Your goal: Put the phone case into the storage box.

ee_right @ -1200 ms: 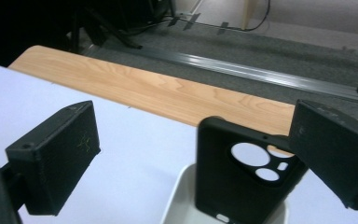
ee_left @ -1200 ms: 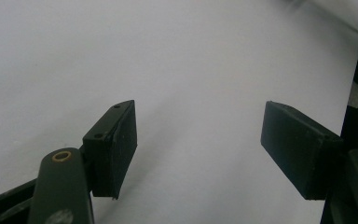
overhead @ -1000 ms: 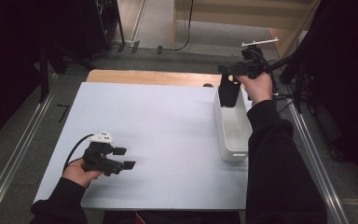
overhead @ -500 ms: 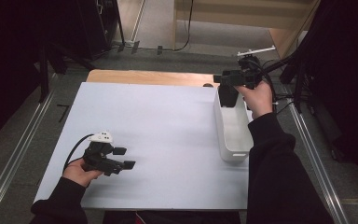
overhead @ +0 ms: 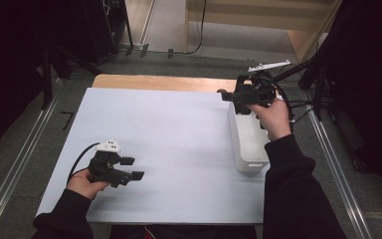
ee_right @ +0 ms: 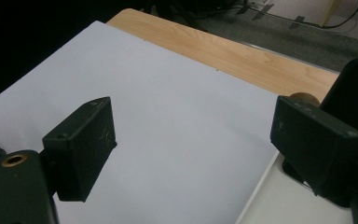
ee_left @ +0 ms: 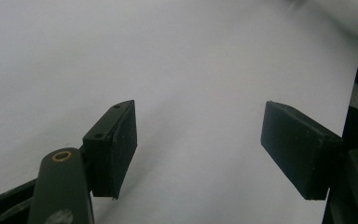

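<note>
My left gripper (overhead: pixel 133 168) rests low over the white table sheet (overhead: pixel 179 129) near its front left corner. Its jaws point right and stand open with nothing between them, as the left gripper view (ee_left: pixel 198 126) confirms. My right gripper (overhead: pixel 229 97) hovers at the far end of a long white tray (overhead: pixel 248 149) on the table's right side, jaws pointing left. In the right gripper view its jaws (ee_right: pixel 196 126) have just been closing a little but stay open over bare sheet, with nothing between them.
A wooden strip (overhead: pixel 164 82) runs along the table's far edge. A small brown rounded thing (ee_right: pixel 303 98) and a black object (ee_right: pixel 354 88) sit beside the tray's far corner (ee_right: pixel 284 205), partly behind the right jaw. Metal rails flank the table.
The right hand has drawn back toward me and the right gripper has swung from pointing down at the tray to pointing left across the table. The left gripper has stayed put.
</note>
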{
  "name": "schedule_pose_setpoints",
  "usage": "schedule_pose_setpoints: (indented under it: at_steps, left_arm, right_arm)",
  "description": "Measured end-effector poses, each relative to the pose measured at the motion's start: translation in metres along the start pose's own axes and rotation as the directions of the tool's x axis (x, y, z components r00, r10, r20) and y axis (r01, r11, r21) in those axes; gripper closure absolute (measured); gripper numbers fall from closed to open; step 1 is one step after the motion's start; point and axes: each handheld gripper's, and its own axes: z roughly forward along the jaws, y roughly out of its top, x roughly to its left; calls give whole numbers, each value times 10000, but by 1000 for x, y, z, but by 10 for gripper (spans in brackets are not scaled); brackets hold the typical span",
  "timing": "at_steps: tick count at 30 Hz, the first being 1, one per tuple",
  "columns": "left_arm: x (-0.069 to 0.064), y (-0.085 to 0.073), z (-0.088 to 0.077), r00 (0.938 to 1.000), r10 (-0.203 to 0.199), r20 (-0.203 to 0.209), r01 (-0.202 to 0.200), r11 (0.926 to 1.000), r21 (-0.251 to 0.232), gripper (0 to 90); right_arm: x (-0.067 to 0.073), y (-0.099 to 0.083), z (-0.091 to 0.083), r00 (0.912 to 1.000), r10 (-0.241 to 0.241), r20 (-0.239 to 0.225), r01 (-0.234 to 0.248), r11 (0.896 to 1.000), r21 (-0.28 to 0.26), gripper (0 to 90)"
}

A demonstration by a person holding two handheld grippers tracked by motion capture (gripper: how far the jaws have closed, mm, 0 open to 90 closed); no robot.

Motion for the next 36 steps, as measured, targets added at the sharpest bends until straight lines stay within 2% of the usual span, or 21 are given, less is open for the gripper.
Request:
schedule_pose_setpoints:
  at_steps: [5,17,21,28,31,34,36]
  left_arm:
    - [0,0,0,10000,-28,6,28,10000,-41,268]
    - [0,-1,1,10000,5,49,-4,9999,-134,268]
    - [-1,-1,0,9999,14,106,-13,9999,-142,268]
    - [-1,0,-1,9999,-16,127,18,9998,-203,268]
    - [-1,0,-1,9999,3,128,0,9998,-197,268]
    - [-1,0,-1,9999,48,120,-46,9998,-193,268]
    - [-2,0,-1,9999,53,105,-50,9998,-203,268]
  right_arm:
    - [8,-12,-1,9997,-3,-237,-1,9999,-158,125]
    - [26,-39,-1,9958,-494,-765,474,9985,-272,132]
    - [31,-48,1,9918,-455,-1197,420,9986,-314,132]
    - [40,-59,7,9876,-1003,-1209,984,9949,-222,132]
    - [43,-64,8,9859,-1078,-1283,1066,9942,-163,134]
    - [46,-69,8,9843,-1218,-1278,1210,9925,-147,190]
    - [47,-72,8,9839,-1193,-1328,1186,9929,-129,190]
